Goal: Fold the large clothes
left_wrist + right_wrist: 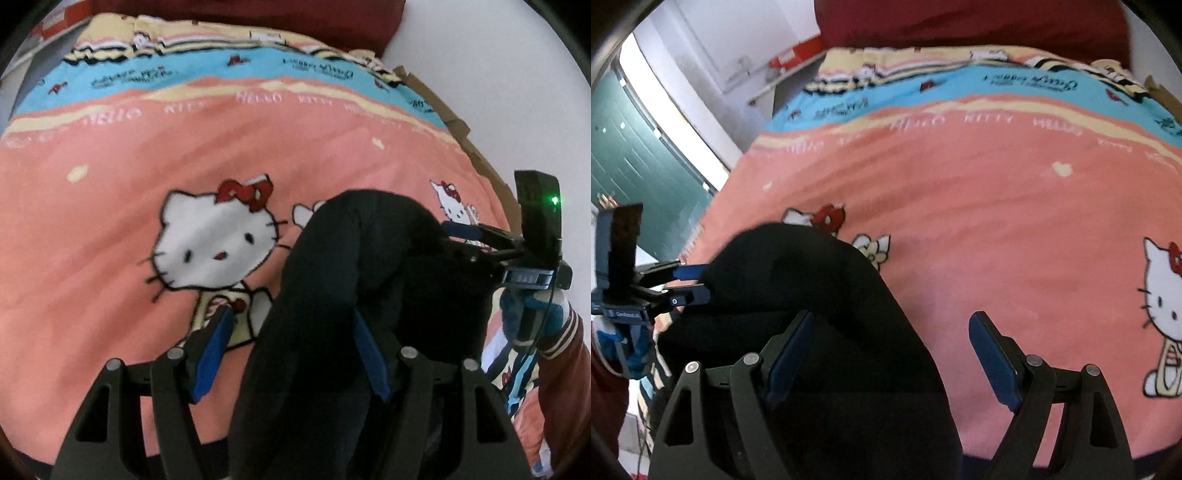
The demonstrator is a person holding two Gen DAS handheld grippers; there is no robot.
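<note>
Black garment (pixel 332 295) hangs bunched between the two grippers above a bed, over the near part of a pink bedspread (pixel 110 221) printed with white cartoon cats.

In the left wrist view, the left gripper (pixel 291 350) has its blue pads spread wide. The cloth drapes over the right pad and fills the right side of the gap; the left pad (pixel 212 354) stands bare, clear of the fabric. Whether the cloth is pinched anywhere I cannot tell, but the jaws are apart, not clamped across it.

In the right wrist view, the right gripper (pixel 892 354) is also wide apart. The garment (pixel 812 314) covers its left pad and spills down toward the camera, while the right pad (pixel 993 358) is bare over the bedspread (pixel 997 229).

Each camera sees the other gripper at the garment's far side: the right one at the right edge of the left view, with a gloved hand (pixel 532 317) and a striped red sleeve (pixel 565 350) below it; the left one at the left edge of the right view. Both show their blue pads touching the black cloth.

At the far end of the bed, the cover turns to a blue band (pixel 221 74) with lettering, then cream.
</note>
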